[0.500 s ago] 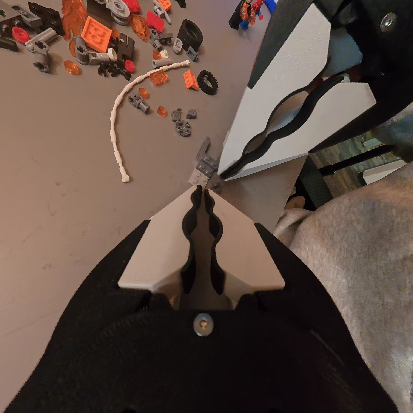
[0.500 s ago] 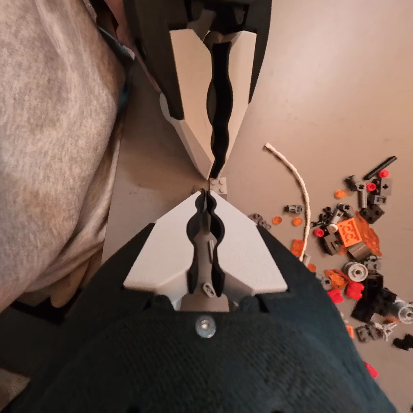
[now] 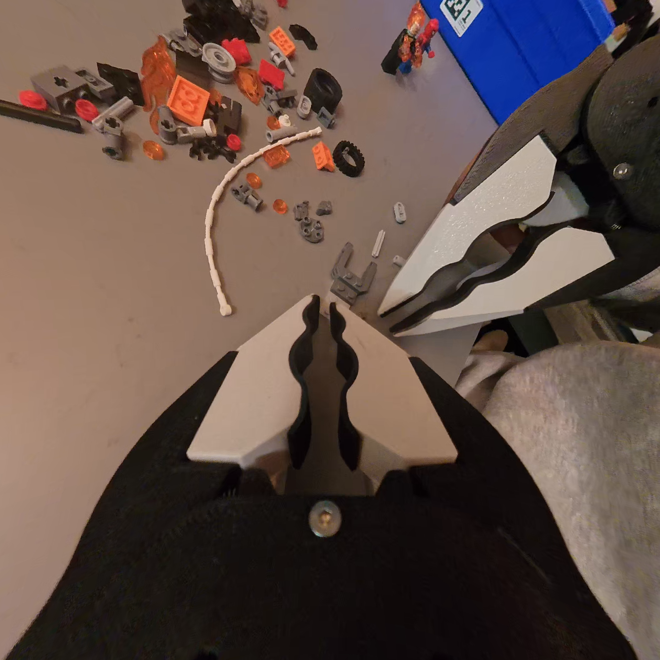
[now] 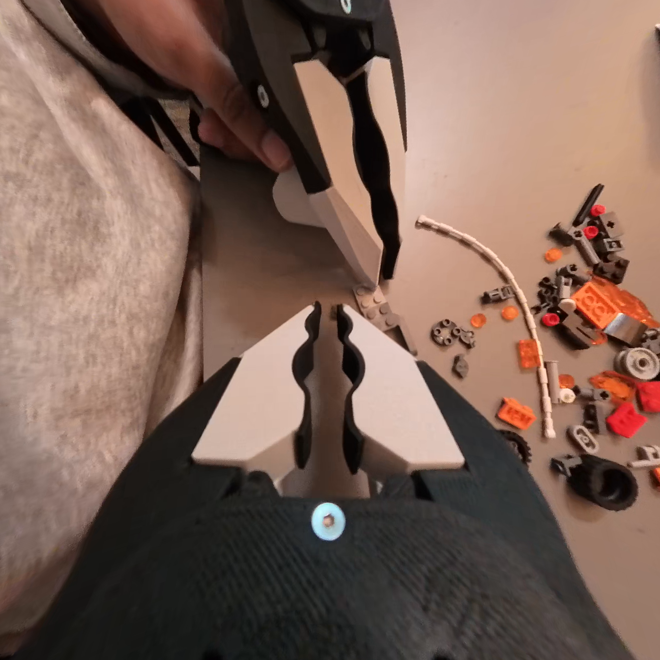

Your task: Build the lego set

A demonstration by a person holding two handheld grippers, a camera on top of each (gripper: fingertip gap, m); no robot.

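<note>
Left tongs slightly parted, tips just beside the grey lego assembly lying on the worktop near its edge. Right tongs narrowly apart, gripping nothing. Loose parts pile well apart; bare worktop between.

table: smooth matt | bricks: glossy plastic | sleeve: fuzzy cloth

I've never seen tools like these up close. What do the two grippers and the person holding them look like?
Each gripper, left and right, has a textured black body, a silver screw, and two white wedge fingers lined with wavy black pads. The person wears a grey fleecy sleeve.
</note>
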